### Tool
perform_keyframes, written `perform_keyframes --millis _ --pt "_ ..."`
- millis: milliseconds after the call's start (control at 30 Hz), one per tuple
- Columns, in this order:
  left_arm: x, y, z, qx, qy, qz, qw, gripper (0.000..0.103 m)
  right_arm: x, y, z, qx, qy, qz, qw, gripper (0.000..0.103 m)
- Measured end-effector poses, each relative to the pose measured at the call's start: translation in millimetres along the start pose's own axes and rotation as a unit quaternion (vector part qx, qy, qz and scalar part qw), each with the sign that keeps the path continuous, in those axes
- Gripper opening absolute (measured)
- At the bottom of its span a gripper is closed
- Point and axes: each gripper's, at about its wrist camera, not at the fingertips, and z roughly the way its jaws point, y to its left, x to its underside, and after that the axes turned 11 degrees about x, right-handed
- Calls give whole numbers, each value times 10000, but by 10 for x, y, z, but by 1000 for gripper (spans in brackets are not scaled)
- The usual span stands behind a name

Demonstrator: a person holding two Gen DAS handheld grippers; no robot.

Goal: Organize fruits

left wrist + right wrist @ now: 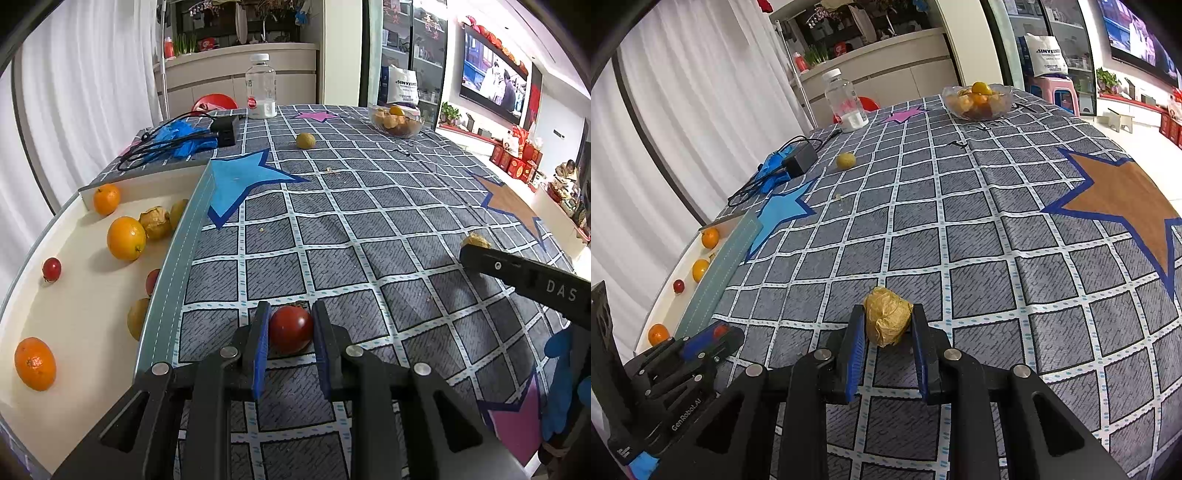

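Your table [369, 221] wears a grey grid cloth printed with stars, and on it you have a red tomato [290, 328], a papery husked fruit [887, 319] and a loose yellow-green fruit [306, 140]. At the far edge stand a clear bottle [261, 86] and a glass bowl [396, 120] of fruit, with a black adapter [223, 133], its cable and crumpled blue gloves [181, 138] at the far left. A shallow white tray [74, 314] lies along the left edge, holding oranges, small red fruits and husked ones.

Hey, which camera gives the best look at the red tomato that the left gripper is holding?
The left wrist view. There the red tomato sits close and unblocked between the left gripper's blue pads. In the right wrist view the left gripper shows from the side at the left edge, and only a small red sliver of the tomato peeks out.
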Motion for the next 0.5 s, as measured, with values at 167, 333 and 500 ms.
perform_keyframes --millis 167,333,500 --pt "8 -14 -11 48 -2 -1 10000 25 -1 7 4 6 1 -2 10000 25" --pt "5 12 -11 85 -3 -7 10000 25 0 8 9 16 1 -7 10000 25" --pt "4 16 -13 105 -6 -12 9999 25 10 -3 2 31 2 -17 10000 25"
